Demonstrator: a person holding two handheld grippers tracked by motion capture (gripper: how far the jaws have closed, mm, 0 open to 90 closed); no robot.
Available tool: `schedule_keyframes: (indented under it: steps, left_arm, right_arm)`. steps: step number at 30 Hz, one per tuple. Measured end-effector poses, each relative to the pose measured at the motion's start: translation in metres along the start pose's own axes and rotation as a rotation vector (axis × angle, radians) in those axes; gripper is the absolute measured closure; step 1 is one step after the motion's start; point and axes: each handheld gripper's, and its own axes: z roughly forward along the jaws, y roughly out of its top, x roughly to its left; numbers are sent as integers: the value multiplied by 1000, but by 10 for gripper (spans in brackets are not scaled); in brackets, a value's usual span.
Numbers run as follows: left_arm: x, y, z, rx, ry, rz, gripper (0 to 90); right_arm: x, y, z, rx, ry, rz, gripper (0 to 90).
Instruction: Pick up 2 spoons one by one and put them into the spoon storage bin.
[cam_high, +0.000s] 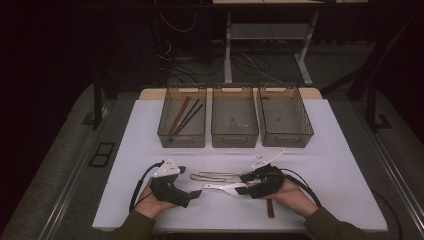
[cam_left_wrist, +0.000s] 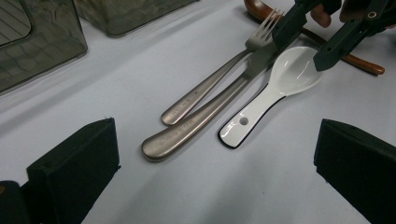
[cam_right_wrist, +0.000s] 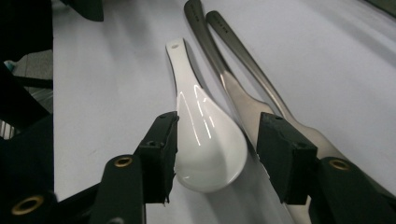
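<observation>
From the high view, a person's sleeved forearms reach onto a white-covered table (cam_high: 150, 125), each hand carrying a black two-jaw tool. The left gripper (cam_high: 196, 193) rests near the table's front edge with its jaws apart and nothing between them. The right gripper (cam_high: 243, 183) sits over the bowl end of a glossy white spoon (cam_high: 220, 187), which lies flat near the front centre of the table, just in front of two grey metal utensils. A reddish-brown wooden stick (cam_high: 270, 208) lies near the front edge by the right hand. Three smoky translucent bins stand in a row at the back; the left bin (cam_high: 182, 117) holds dark and reddish chopsticks (cam_high: 184, 116), the other two look bare.

In the left gripper view, its own blocky matte jaws stand wide at the lower corners, gripping nothing. Between them, farther off, the spoon (cam_left_wrist: 275, 93) shows a smooth ceramic sheen, a dark-edged flat handle and a small round hole. Beside it lie a brushed-steel fork (cam_left_wrist: 219, 79) and a second steel handle (cam_left_wrist: 196, 123), touching along their length. The right gripper (cam_left_wrist: 306, 44) straddles the spoon's bowl.

In the right gripper view, the two square black pads flank the rounded bowl of the spoon (cam_right_wrist: 210, 144), half closed around it; whether they press on its rim cannot be told.
</observation>
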Motion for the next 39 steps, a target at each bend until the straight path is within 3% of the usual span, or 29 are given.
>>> schedule_keyframes:
  steps: [16,31,39]
  left_arm:
    - [-2,1,1,3,-9,9,0]
    - [-3,1,1,11,-15,16,0]
    - [-3,0,1,15,-25,26,0]
  right_arm:
    - [10,-5,9,60,5,-93,652]
    - [15,-5,8,44,46,-94,812]
    - [16,-5,5,39,31,-112,817]
